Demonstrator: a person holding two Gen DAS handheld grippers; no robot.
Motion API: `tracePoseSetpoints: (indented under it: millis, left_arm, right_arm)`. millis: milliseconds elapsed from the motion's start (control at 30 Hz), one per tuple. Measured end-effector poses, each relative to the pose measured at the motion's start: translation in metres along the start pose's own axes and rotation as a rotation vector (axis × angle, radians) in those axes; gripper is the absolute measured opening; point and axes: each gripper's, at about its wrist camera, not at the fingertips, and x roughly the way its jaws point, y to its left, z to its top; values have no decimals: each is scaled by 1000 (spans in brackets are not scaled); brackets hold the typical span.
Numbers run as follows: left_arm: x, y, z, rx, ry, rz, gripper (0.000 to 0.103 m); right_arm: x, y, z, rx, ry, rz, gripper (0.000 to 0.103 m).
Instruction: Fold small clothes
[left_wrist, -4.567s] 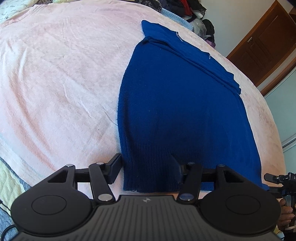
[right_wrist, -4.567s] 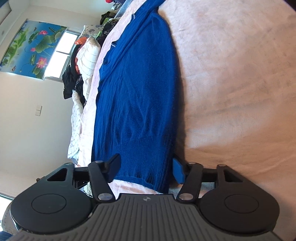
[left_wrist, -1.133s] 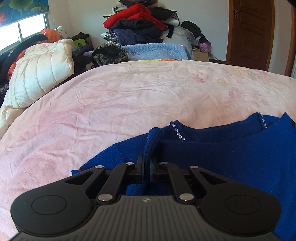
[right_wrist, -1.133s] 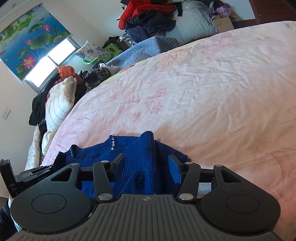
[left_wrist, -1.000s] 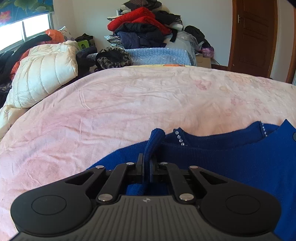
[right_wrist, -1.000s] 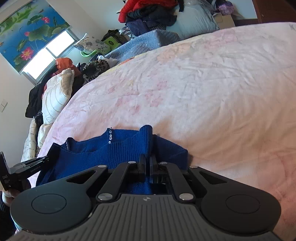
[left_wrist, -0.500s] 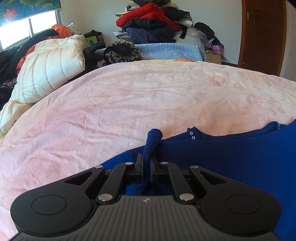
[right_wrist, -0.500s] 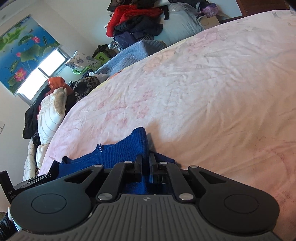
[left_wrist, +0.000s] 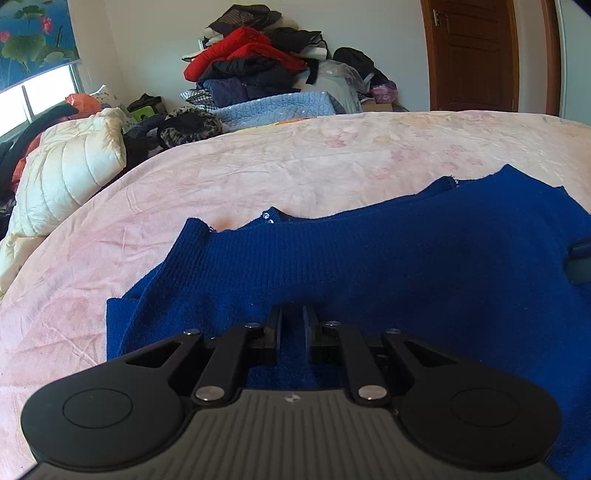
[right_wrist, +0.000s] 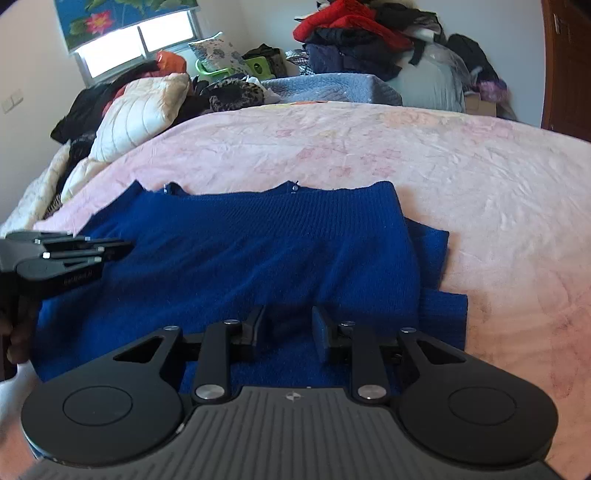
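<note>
Folded blue sweater (right_wrist: 258, 251) lies under both parted hand-held grippers.

Bed (left_wrist: 295, 173): covered by a pale pink floral sheet (right_wrist: 480, 184), lightly creased. On it lay one blue knit sweater (left_wrist: 406, 266), folded over on itself, ribbed hem uppermost, lower layers showing at the side edges. A cream quilted duvet (left_wrist: 70, 173) sat bunched at the bed's far-left edge.

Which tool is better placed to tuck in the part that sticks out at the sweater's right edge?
Right: the right tool is open beside the blue sweater's protruding right edge.
</note>
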Motion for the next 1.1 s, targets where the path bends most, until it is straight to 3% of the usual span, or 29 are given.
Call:
tracePoseSetpoints:
  millis: [167, 233, 367, 400, 467, 533, 600, 633, 700, 800, 900, 933, 1000, 1033, 1100]
  left_arm:
    - [7, 7, -8, -48, -52, -6, 10]
    - [6, -1, -11, -21, -70, 25, 10]
    - [4, 3, -13, -63, -78, 19, 10]
    - [3, 4, -14, -70, -81, 18, 10]
    - [3, 6, -14, -82, -83, 11, 10]
    - [2, 10, -16, -102, -84, -4, 10]
    - [2, 13, -16, -121, -84, -18, 10]
    - [2, 14, -17, -128, -85, -22, 10]
    - [2, 14, -17, -133, -85, -24, 10]
    - [2, 15, -17, -132, -85, -24, 10]
    - [2, 15, -17, -134, -85, -25, 11]
    - [2, 15, -17, -134, -86, -25, 11]
    - [2, 15, -17, -138, -86, -26, 11]
    - [2, 16, -17, -141, -87, -26, 11]
    - [1, 16, -17, -145, -89, -25, 11]
  right_arm:
    - [-7, 2, -13, -22, -22, -11, 35]
    - [-7, -2, -7, 50, -7, -7, 35]
    - [-29, 4, 2, 211, -8, 15, 41]
    - [-37, 11, 2, 195, -28, 15, 44]
    - [-43, 25, 1, 137, -55, -16, 62]
    - [-32, 31, -6, 101, -7, -58, 76]
    - [-15, 27, -15, 99, 54, -95, 72]
    - [-16, 30, -19, 64, 20, -96, 74]
    - [-18, 35, -17, 39, 46, -120, 72]
    - [-30, 40, -4, 121, 78, -153, 71]
    - [-63, 60, 21, 288, 25, -196, 71]
    - [-75, 72, 30, 354, 11, -204, 76]
    - [-98, 99, 45, 472, 30, -144, 91]
    - [-111, 118, 52, 513, 40, -85, 92]
    - [-135, 163, 64, 483, 68, -58, 93]
